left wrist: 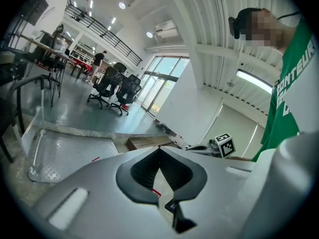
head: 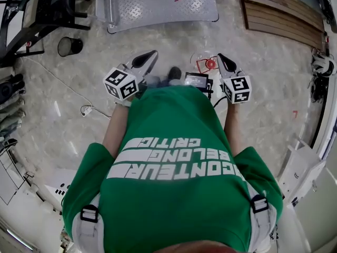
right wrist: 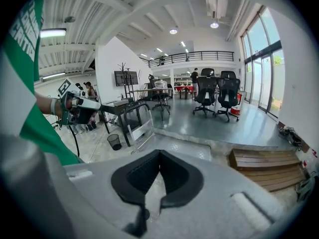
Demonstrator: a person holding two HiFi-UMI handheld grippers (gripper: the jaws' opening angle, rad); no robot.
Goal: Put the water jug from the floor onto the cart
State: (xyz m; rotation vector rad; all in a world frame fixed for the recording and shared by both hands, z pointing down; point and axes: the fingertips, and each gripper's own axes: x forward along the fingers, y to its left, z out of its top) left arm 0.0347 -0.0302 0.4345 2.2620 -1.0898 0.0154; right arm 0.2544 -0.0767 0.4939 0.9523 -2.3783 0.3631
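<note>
Seen from above, the water jug is a clear round bottle with a red cap, standing on the pale floor just ahead of me. The cart is a flat diamond-plate platform with an upright handle at its left end, farther ahead on the floor; its deck is bare. My left gripper is held out left of the jug with its jaws together and nothing between them. My right gripper hovers just right of the jug, jaws closed and empty. Neither gripper view shows the jug.
A black waste bin stands left of the cart beside a black table frame. A wooden pallet lies at the far right. A small black box sits on the floor by my feet. Office chairs stand far off.
</note>
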